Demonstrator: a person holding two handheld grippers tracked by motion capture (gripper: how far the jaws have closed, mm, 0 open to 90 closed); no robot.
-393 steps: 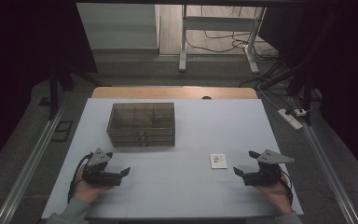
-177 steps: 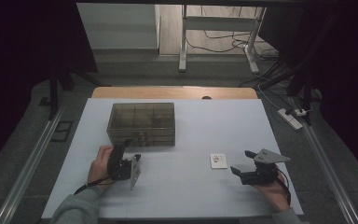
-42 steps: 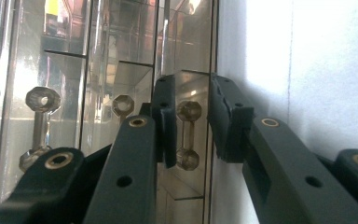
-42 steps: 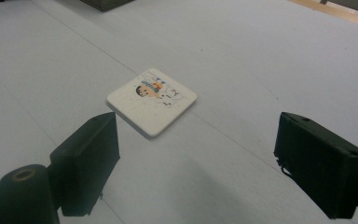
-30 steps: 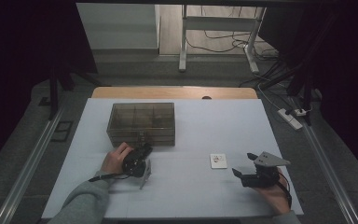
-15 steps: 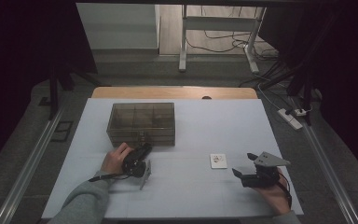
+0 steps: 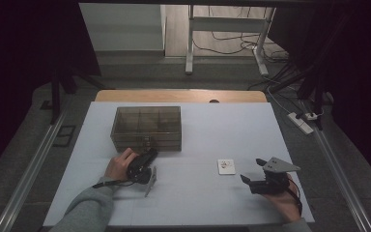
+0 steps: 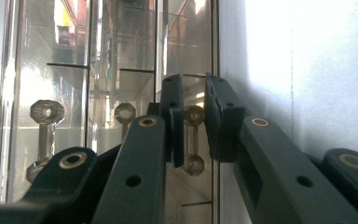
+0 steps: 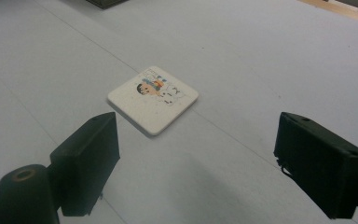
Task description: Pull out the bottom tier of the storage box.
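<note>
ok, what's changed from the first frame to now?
The left gripper moved from the near-left of the table forward and inward to the front of the clear compartment box. Its fingers now sit narrowly apart on either side of the box's latch; whether they grip it can't be told. The right gripper stayed open at the near right, the small picture tile and box unmoved.

High view down over white table [image 7: 198,193]; gripper views close, low, sharing its surface.
</note>
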